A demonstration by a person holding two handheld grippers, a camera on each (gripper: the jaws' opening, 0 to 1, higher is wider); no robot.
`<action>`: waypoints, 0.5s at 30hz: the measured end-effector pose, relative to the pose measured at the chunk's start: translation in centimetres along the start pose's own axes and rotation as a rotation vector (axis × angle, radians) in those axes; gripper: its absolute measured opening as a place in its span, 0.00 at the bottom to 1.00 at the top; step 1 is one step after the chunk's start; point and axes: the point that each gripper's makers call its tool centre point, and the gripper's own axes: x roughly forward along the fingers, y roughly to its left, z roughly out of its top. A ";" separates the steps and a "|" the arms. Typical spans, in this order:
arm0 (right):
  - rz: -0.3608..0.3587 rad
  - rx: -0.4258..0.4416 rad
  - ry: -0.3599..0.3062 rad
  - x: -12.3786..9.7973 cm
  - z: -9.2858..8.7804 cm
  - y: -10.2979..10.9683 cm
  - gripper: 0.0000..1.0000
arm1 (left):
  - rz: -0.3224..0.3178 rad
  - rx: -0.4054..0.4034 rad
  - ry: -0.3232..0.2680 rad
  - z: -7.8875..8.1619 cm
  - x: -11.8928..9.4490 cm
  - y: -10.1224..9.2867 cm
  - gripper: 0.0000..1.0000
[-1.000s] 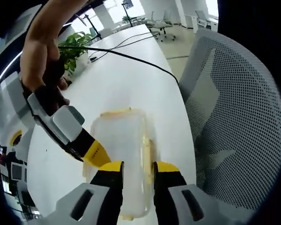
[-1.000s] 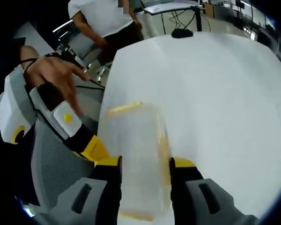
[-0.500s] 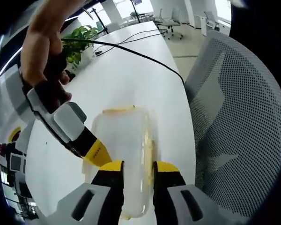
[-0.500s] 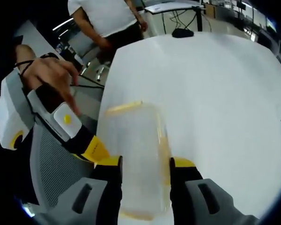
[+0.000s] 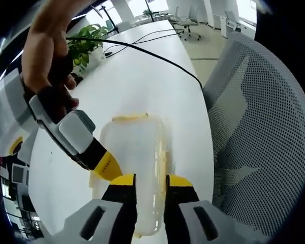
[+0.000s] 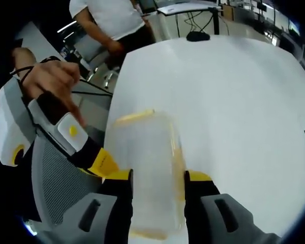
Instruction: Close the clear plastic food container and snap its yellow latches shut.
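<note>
- Counter (image 5: pixel 137 76): white and long. In the right gripper view (image 6: pixel 234 101) it carries the container near its edge.
- Chair (image 5: pixel 254 127): grey mesh back, just beside the counter edge in the left gripper view. It also shows under the other gripper in the right gripper view (image 6: pixel 56 178).
- Person (image 6: pixel 112 20) in a white shirt stands at the counter's far end in the right gripper view.
- Container (image 5: pixel 134 168): clear frosted plastic, rounded-rectangular, lid on. It sits on the counter between both grippers (image 6: pixel 145 168). Yellow latches run along its far end (image 5: pixel 129 118) and one long side (image 5: pixel 163 168). I can't tell whether they are snapped down.
- Left gripper (image 5: pixel 150 179): fingers yellow-tipped and narrowly parted, set over the container's near end. Whether they pinch it or only hover is unclear.
- Right gripper (image 6: pixel 158 176): fingers spread wide and straddle the container's width, one at each long side. Contact is unclear.
- Each gripper's yellow tip also enters the other view from the left and meets the container's side.
- Plant (image 5: pixel 84 48) and black cable (image 5: pixel 157 58) at the counter's far end.
</note>
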 end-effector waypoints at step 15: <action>-0.002 0.025 -0.030 -0.3 0.1 0.1 0.38 | -0.049 -0.011 -0.030 0.2 -0.5 -0.1 0.18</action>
